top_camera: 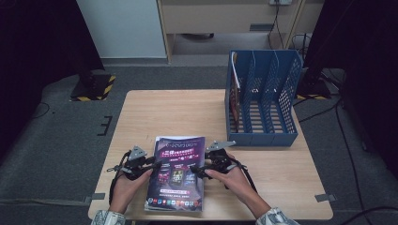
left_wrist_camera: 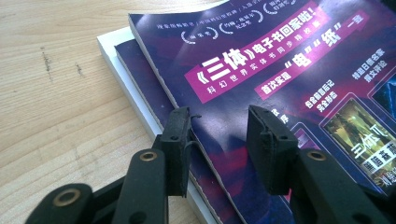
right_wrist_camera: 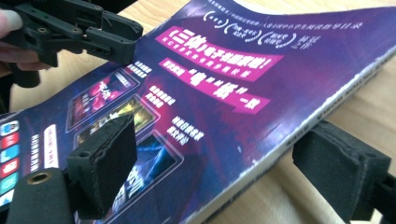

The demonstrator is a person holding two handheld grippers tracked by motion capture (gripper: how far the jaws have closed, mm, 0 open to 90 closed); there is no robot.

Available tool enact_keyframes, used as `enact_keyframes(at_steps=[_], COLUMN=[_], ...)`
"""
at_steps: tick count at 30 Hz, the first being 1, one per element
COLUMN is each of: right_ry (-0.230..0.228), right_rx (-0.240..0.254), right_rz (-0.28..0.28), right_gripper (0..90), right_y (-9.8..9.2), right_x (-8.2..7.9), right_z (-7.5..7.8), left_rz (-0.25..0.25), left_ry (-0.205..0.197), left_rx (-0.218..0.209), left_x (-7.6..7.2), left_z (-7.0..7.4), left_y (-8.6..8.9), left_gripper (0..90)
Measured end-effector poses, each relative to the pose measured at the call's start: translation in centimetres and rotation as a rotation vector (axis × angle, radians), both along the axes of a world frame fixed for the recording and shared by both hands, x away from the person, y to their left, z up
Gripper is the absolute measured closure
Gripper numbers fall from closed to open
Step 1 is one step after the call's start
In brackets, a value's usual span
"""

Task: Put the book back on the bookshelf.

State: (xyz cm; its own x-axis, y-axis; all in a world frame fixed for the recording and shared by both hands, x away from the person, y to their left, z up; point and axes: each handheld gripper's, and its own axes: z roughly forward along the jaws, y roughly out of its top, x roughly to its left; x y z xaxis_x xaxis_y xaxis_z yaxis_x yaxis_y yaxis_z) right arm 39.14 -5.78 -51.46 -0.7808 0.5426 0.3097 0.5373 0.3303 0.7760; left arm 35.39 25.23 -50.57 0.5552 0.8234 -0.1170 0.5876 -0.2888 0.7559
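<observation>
A purple magazine (top_camera: 177, 173) lies on top of a small stack at the table's near edge. Under it are a second purple magazine (left_wrist_camera: 135, 65) and a white one (left_wrist_camera: 114, 49). My left gripper (top_camera: 157, 165) is at the stack's left edge; in its own view the gripper (left_wrist_camera: 219, 140) is open, one jaw against the top magazine's edge and the other over the cover. My right gripper (top_camera: 195, 169) is at the right edge. Its jaws (right_wrist_camera: 224, 168) stand wide open, one above the cover and one below the raised edge of the magazine (right_wrist_camera: 210, 93). The left gripper (right_wrist_camera: 121, 42) rests at the far edge.
A blue three-slot file holder (top_camera: 263, 98) stands at the table's back right, with one magazine (top_camera: 236, 89) upright in its left slot. Bare wooden table (top_camera: 155, 112) lies behind and to the left of the stack. Dark floor and cables surround the table.
</observation>
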Motion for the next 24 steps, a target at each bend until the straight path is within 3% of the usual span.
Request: enact_keyframes(at_steps=[2,6,11,17,24], right_ry=[-0.033,-0.034,-0.021,-0.033,-0.005], right_rx=[-0.017,-0.02,0.011,-0.019,-0.048], right_rz=[0.018,0.025,0.021,0.037,0.052], right_gripper=[14.5,17.8,24.7,30.0,30.6], right_y=[0.4,1.0,1.4,2.6,3.1], right_x=[-0.1,0.3,0.8,1.2,1.5], right_z=[0.3,0.4,0.5,1.2,1.4], left_rz=[0.0,0.001,0.001,-0.004,-0.004], left_ry=[0.002,0.002,-0.001,0.001,0.0], left_rx=[-0.005,-0.005,-0.003,0.001,0.001], left_x=[0.0,0.0,0.0,0.0,0.0], left_z=[0.0,0.0,0.0,0.0,0.0], left_y=[0.1,0.1,0.1,0.2,0.2], left_gripper=[59.7,59.4,59.4,59.3,58.3])
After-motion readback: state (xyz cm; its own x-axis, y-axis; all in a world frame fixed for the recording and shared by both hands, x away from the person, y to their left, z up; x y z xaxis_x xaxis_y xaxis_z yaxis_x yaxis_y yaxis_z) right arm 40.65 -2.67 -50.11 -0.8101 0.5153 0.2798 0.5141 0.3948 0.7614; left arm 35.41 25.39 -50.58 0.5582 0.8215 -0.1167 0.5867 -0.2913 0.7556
